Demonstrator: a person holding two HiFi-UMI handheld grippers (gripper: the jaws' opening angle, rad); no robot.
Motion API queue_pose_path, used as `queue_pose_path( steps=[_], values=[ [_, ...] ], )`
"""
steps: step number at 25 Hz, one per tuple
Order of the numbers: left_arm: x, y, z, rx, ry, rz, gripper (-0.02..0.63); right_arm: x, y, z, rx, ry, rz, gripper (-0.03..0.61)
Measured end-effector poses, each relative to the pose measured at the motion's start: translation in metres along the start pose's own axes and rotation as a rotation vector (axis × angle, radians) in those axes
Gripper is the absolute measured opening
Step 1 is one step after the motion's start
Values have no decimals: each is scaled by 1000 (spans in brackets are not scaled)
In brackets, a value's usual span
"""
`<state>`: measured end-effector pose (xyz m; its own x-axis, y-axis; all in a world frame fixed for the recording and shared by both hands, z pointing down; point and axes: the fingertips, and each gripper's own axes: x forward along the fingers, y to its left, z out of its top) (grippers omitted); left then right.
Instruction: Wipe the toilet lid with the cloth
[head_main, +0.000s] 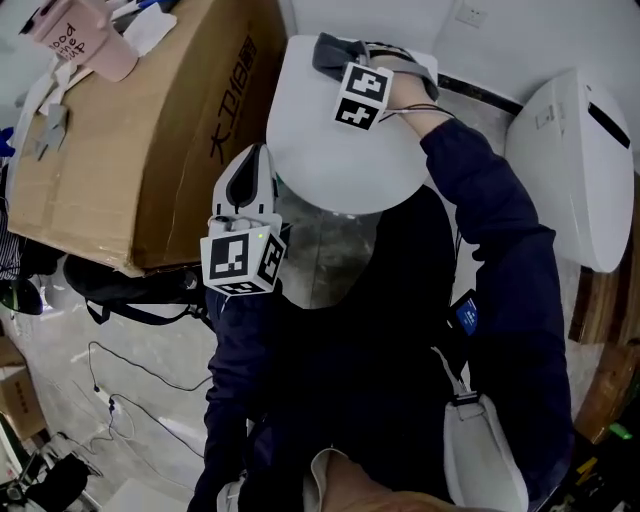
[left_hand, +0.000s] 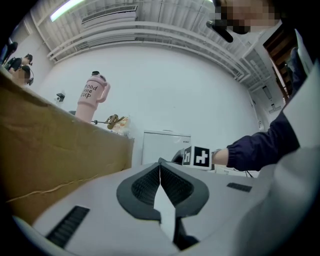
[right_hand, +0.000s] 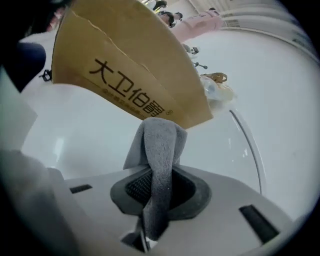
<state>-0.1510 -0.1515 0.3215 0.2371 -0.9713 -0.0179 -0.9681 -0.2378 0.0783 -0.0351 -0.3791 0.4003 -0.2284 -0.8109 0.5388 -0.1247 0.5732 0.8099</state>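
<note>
Feels more like a test room or workshop than an actual bathroom. The toilet lid (head_main: 340, 150) sits right next to a big cardboard box (head_main: 150, 150) with a pink tumbler (head_main: 85, 40) on top. Another white toilet part (head_main: 580, 170) stands off to the right. Loose cables (head_main: 112, 405) trail across the marble-look floor (head_main: 330, 250). Overhead there are bare ceiling pipes (left_hand: 150, 35) and a strip light (left_hand: 67, 7).

A pink tumbler (head_main: 85, 45) stands on a cardboard box (head_main: 150, 130), with black cables (head_main: 110, 405) on the floor (head_main: 60, 350).

toilet lid (head_main: 325, 160) partly under sleeve (head_main: 485, 195)
</note>
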Motion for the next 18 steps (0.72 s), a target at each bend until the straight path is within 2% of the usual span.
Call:
queue_pose_path(
  steps=[2,5,9,11,15,18],
  values=[
    [-4,2,-4,-1,10,14,17,29,-16,-3,-43,21,-74,67],
    [-13,9,-9,-13,31,44,17,66,-27,-7,-44,50,-166,67],
    [-21,16,-16,-13,49,92,17,96,-30,-11,-77,77,-240,67],
    [-23,17,-18,-16,49,103,17,109,-33,-13,-101,98,-238,67],
    [-29,18,-19,-14,45,107,17,128,-24,-17,-133,153,-173,67],
    [-30,23,-18,-6,40,118,17,127,-20,-17,-103,159,-131,67]
  ],
)
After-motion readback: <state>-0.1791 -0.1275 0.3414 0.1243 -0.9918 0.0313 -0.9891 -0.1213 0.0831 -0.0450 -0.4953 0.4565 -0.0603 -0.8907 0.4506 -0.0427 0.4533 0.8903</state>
